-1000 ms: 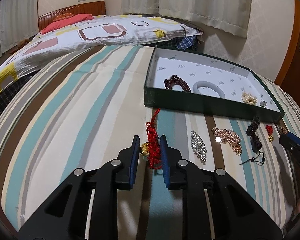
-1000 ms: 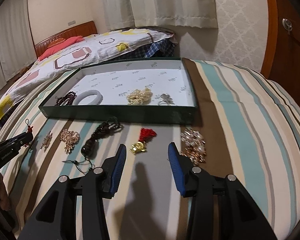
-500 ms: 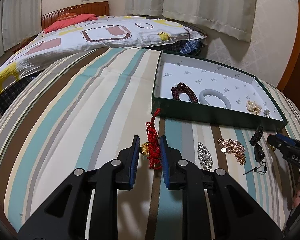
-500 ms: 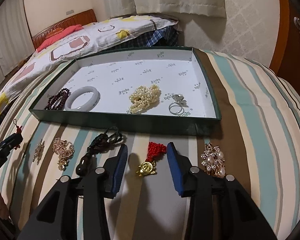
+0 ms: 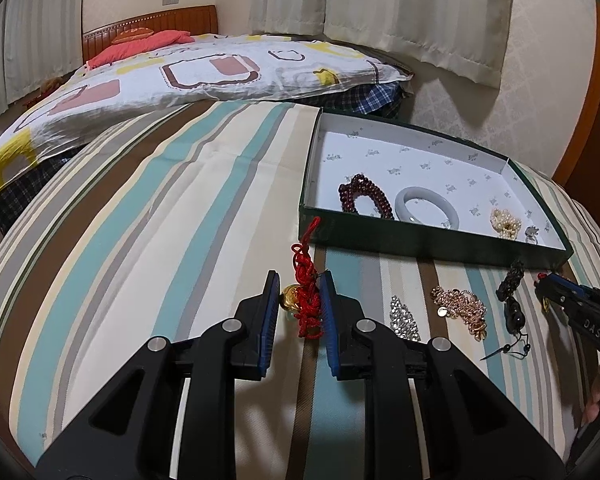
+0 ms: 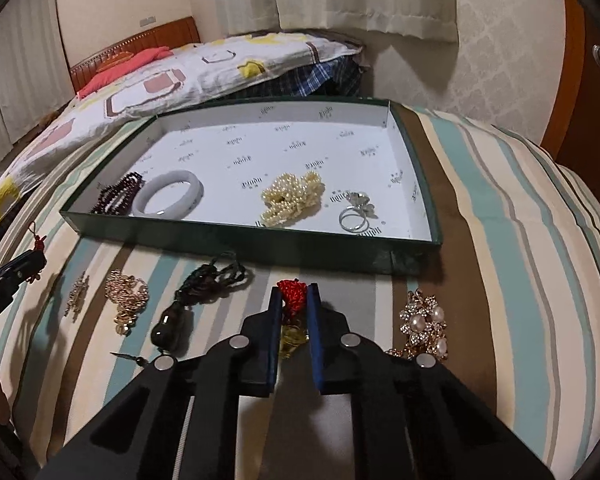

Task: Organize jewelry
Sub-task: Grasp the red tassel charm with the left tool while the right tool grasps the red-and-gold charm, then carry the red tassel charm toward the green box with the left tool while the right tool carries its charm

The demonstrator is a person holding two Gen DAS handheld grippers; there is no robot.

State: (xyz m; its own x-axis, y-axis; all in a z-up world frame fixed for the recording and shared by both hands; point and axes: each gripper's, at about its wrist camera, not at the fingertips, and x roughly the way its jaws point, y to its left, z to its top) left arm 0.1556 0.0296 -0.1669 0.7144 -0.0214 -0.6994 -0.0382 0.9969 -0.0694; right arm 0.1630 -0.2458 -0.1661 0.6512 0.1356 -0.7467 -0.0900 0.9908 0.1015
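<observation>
My left gripper [image 5: 300, 284] is shut on a red knotted cord charm [image 5: 306, 308] with a gold piece, low over the striped bedspread. In the right wrist view that gripper [image 6: 32, 260] shows at the left edge with the cord in it. My right gripper [image 6: 295, 296] is shut on a small red tassel charm [image 6: 293, 291]; its gold pendant lies between the fingers. The green box [image 6: 260, 240] with white lining stands just beyond, holding a dark red bead bracelet [image 6: 118, 194], a white bangle [image 6: 170, 192], a pearl cluster [image 6: 292, 200] and a silver ring [image 6: 356, 212].
Loose on the bedspread before the box lie a rhinestone brooch [image 6: 76, 294], a rose-gold chain [image 6: 126, 300], a dark bead pendant on a cord [image 6: 188, 300] and a pearl-and-gold brooch [image 6: 424, 324]. A patterned quilt [image 5: 204, 72] is heaped behind. A hand shows at the left edge.
My right gripper has come forward over the red tassel charm and its jaws have closed on it. The left gripper has kept its grip on the red cord charm.
</observation>
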